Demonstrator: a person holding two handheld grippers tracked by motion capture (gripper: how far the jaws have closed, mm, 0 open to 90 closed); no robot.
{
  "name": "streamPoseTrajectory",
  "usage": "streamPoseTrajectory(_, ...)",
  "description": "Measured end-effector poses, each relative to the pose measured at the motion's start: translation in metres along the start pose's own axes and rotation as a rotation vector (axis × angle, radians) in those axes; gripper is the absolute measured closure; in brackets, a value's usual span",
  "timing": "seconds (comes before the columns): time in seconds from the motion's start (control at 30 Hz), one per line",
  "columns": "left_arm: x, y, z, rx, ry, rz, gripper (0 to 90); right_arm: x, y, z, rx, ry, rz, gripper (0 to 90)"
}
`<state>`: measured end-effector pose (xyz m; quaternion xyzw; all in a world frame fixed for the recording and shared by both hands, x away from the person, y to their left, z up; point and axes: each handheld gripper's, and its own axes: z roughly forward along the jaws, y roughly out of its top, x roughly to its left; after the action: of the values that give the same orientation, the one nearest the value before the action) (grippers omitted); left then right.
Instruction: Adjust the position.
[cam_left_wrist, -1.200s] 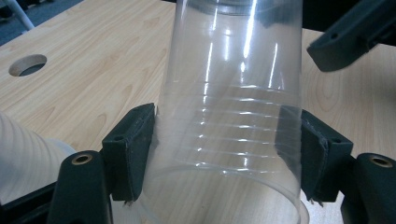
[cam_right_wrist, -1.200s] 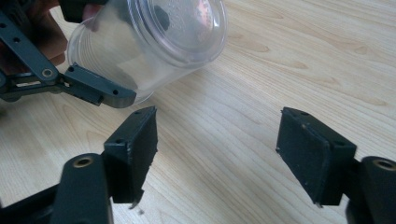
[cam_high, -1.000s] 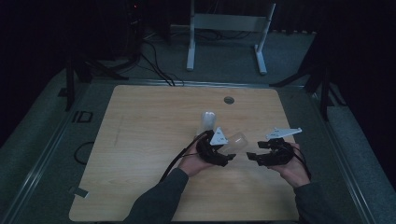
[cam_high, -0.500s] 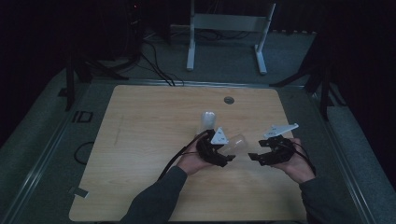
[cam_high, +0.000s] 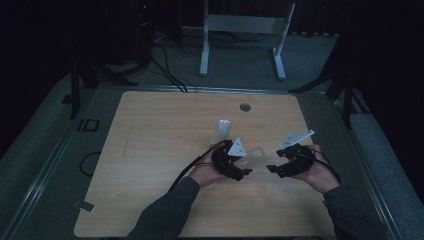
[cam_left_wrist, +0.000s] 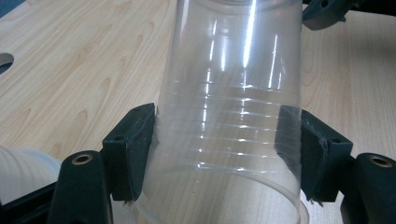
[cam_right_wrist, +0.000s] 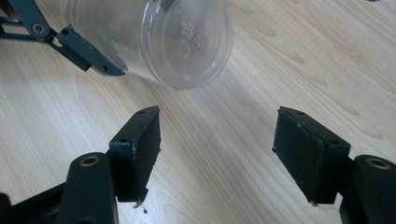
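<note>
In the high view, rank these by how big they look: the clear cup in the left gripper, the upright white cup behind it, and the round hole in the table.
1. Clear cup, lying tilted in the left gripper.
2. White cup, about alike, so that order is unsure.
3. Round hole, clearly smallest.

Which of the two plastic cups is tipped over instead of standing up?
The clear cup clamped in the left gripper, tilted with its base toward the right gripper. The whitish cup behind it stands on the table.
</note>
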<state>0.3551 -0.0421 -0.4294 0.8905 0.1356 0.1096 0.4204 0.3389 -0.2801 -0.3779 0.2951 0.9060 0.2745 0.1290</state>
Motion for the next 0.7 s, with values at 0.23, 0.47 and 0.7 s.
streamPoseTrajectory(0.23,-0.001,-0.0004,0.0015,0.018,-0.003,0.018,30.1,-0.0013,0.0025,-0.001,0.043,0.004,-0.05,31.2)
streamPoseTrajectory(0.47,-0.002,-0.0009,0.0029,0.03,-0.008,0.029,30.2,-0.0001,0.0049,-0.0008,0.068,0.016,-0.098,30.4)
streamPoseTrajectory(0.7,-0.0028,0.0013,0.0042,0.057,-0.026,0.059,30.2,0.0032,0.0086,-0.001,0.114,0.024,-0.158,30.3)
